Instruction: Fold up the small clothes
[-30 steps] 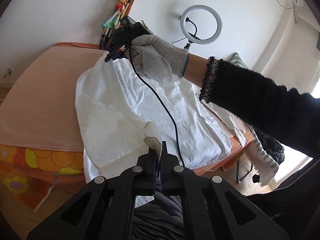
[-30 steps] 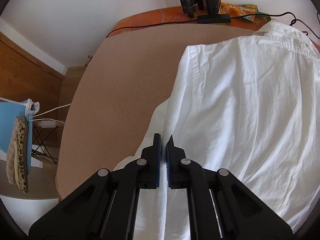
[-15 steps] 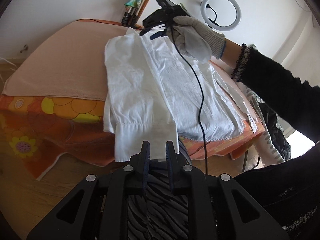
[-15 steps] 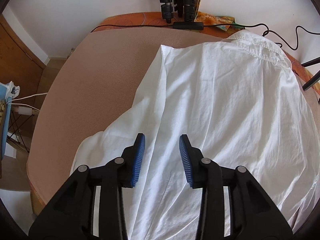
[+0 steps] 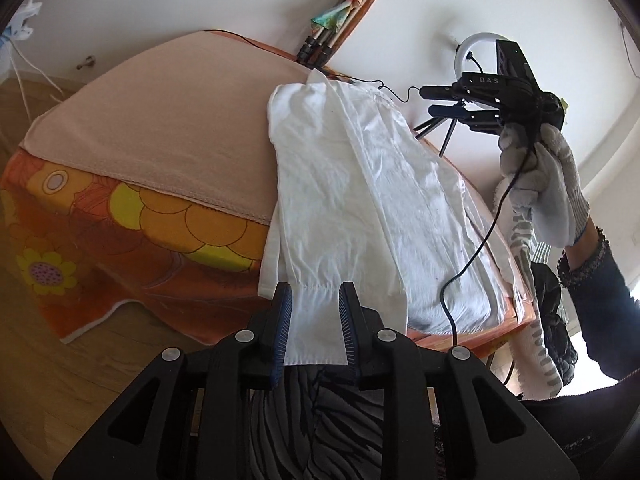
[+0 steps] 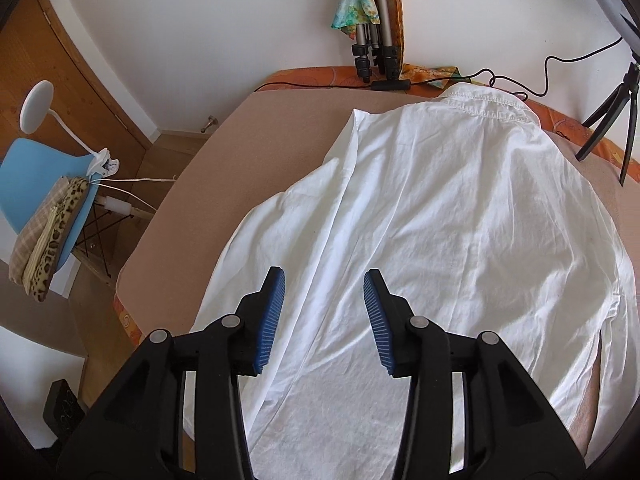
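A wide table (image 5: 152, 132) under a tan cover (image 6: 256, 148) and a flowered cloth (image 5: 132, 240) fills the space ahead of both sets of fingers. On it lies a white shirt (image 6: 460, 216), back up, collar at the far end, one sleeve folded lengthwise along the body so its cuff (image 5: 316, 320) hangs off the near edge. The left gripper (image 5: 314, 328) has just been opening; its blue pads stand apart on either side of that cuff, gripping nothing. The right gripper (image 6: 324, 316), carried in a gloved hand (image 5: 544, 184), hangs above the shirt with its fingers spread and empty. A tripod (image 6: 376, 52) stands beyond the collar.
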{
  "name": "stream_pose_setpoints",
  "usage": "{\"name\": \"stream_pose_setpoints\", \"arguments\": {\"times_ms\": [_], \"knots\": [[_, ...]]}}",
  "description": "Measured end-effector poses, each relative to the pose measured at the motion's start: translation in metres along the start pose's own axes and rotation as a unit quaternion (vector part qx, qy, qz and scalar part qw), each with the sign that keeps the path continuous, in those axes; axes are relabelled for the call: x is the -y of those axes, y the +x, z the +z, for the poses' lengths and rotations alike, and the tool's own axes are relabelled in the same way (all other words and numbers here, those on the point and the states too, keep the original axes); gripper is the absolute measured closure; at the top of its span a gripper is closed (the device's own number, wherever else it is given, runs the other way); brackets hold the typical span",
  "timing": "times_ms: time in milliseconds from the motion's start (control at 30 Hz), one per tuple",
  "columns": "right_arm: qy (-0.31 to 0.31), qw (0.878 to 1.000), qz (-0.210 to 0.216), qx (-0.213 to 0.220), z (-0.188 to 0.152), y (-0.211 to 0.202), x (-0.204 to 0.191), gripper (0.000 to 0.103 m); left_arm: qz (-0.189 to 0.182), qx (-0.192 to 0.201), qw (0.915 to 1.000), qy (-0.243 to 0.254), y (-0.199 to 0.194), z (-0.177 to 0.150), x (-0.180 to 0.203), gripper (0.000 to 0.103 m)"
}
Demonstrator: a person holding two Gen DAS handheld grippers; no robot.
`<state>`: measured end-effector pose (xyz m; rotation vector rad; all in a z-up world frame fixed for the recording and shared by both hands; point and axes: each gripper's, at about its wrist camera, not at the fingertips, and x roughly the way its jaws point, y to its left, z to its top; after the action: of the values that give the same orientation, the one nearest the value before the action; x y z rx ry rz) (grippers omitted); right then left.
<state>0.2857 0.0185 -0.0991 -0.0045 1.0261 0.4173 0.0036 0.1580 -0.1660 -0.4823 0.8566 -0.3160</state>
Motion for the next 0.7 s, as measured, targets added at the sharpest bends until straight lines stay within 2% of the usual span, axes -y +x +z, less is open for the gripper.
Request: {"name": "stream_pose_setpoints", "arguments": {"times_ms": [67, 100, 167, 233, 267, 500, 633, 700], "knots": [[-0.003, 1.0, -0.007, 0.022, -0.016, -0.022, 0.004, 0.056, 0.005, 0.006, 0.9999, 0.011, -0.001, 0.003, 0.006, 0.08], [-0.007, 0.999, -0.014, 0.033, -0.023, -0.033, 0.006, 0.049, 0.012, 0.009, 0.9998, 0.015, -0.002, 0.004, 0.007, 0.08], [-0.007, 0.998, -0.023, 0.056, -0.036, -0.052, 0.012, 0.041, 0.012, 0.012, 0.9998, 0.006, 0.0, 0.007, 0.006, 0.079], [-0.004, 0.997, -0.022, 0.069, -0.044, -0.065, 0.018, 0.041, 0.016, 0.012, 0.9998, -0.009, 0.003, 0.009, 0.0, 0.071], [-0.002, 0.997, -0.02, 0.07, -0.047, -0.07, 0.02, 0.041, 0.021, 0.015, 0.9996, -0.014, 0.004, 0.008, -0.002, 0.071], [-0.028, 0.998, 0.003, 0.062, -0.047, -0.076, 0.005, 0.041, 0.034, 0.012, 0.9988, -0.033, 0.018, 0.006, -0.01, 0.071], [-0.035, 0.998, 0.049, 0.034, -0.043, -0.058, -0.018, 0.041, 0.045, 0.012, 0.9979, -0.046, 0.024, 0.003, -0.016, 0.071], [-0.038, 0.997, 0.071, 0.018, -0.04, -0.049, -0.03, 0.041, 0.038, 0.011, 0.9979, -0.051, 0.026, 0.003, -0.017, 0.071]]}}
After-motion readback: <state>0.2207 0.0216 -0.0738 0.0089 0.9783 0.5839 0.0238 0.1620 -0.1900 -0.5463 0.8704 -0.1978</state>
